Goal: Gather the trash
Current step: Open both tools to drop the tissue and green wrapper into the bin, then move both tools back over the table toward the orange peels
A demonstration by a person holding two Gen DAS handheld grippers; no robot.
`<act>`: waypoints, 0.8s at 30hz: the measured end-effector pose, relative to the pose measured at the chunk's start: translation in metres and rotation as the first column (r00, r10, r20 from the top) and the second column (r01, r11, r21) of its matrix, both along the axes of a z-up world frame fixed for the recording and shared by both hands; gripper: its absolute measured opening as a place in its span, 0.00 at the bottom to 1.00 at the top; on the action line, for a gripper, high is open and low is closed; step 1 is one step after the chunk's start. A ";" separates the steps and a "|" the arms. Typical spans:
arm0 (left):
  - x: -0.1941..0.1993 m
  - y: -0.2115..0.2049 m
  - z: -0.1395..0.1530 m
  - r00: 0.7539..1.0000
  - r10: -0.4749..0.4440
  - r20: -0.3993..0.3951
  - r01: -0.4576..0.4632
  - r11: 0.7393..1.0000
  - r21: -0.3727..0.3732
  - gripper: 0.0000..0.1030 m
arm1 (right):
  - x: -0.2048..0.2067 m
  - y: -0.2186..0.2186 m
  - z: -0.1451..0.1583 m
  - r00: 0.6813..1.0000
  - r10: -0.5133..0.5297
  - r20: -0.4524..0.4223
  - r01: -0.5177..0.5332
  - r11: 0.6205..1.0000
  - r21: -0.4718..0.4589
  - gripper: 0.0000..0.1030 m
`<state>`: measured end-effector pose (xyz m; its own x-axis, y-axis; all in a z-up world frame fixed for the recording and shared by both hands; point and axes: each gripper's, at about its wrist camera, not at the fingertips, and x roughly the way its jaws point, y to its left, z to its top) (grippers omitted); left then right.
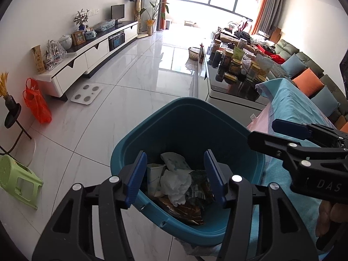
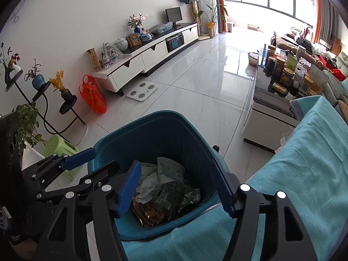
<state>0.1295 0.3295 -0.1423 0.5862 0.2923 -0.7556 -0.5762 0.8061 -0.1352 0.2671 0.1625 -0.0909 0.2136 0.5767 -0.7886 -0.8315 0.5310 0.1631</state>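
A teal trash bin (image 1: 152, 130) (image 2: 152, 134) stands on the floor against a table draped in teal cloth (image 2: 304, 163). Inside lie a paper cup (image 1: 154, 178), crumpled white tissue (image 1: 176, 184) (image 2: 148, 187), a dark green wrapper (image 1: 200, 191) (image 2: 171, 193) and a brown wrapper (image 1: 184, 213) (image 2: 148, 213). My left gripper (image 1: 175, 152) (image 2: 106, 158) hovers over the bin's left side, open, nothing between its blue pads. My right gripper (image 2: 175, 162) (image 1: 262, 131) hangs over the bin's right side, also open and empty.
An orange plastic bag (image 1: 37, 104) and a green stool (image 1: 17, 178) sit by the left wall. A white scale (image 1: 87, 93) lies before the long TV cabinet (image 1: 91, 54). A coffee table (image 1: 230, 93) crowded with jars stands behind the bin, with a sofa beyond.
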 end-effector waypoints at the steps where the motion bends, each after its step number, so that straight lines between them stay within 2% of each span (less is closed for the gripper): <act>1: -0.002 -0.001 0.003 1.000 -0.002 0.006 0.002 1.000 0.001 0.53 | 0.000 -0.004 0.002 1.000 -0.006 0.007 0.006 1.000 0.007 0.62; 6: -0.013 -0.011 0.031 0.998 -0.018 0.068 0.016 0.999 0.037 0.64 | -0.003 -0.036 0.022 0.998 -0.049 0.047 0.046 0.997 0.061 0.65; 8: -0.017 -0.017 0.044 0.994 -0.027 0.102 0.022 0.998 0.051 0.72 | -0.005 -0.053 0.033 0.995 -0.073 0.063 0.067 0.993 0.094 0.67; 16: -0.025 -0.048 0.094 0.979 -0.075 0.189 0.055 0.992 0.110 0.88 | -0.008 -0.110 0.063 0.981 -0.161 0.103 0.139 0.970 0.198 0.78; 17: -0.025 -0.054 0.100 0.976 -0.082 0.201 0.059 0.991 0.117 0.92 | -0.008 -0.118 0.066 0.979 -0.171 0.107 0.146 0.967 0.209 0.82; 18: -0.025 -0.058 0.105 0.974 -0.087 0.210 0.062 0.990 0.125 0.94 | -0.009 -0.125 0.070 0.976 -0.183 0.118 0.154 0.963 0.219 0.86; 24: -0.019 -0.086 0.130 0.962 -0.142 0.232 0.108 0.982 0.153 0.95 | -0.016 -0.169 0.083 0.952 -0.268 0.149 0.220 0.935 0.277 0.91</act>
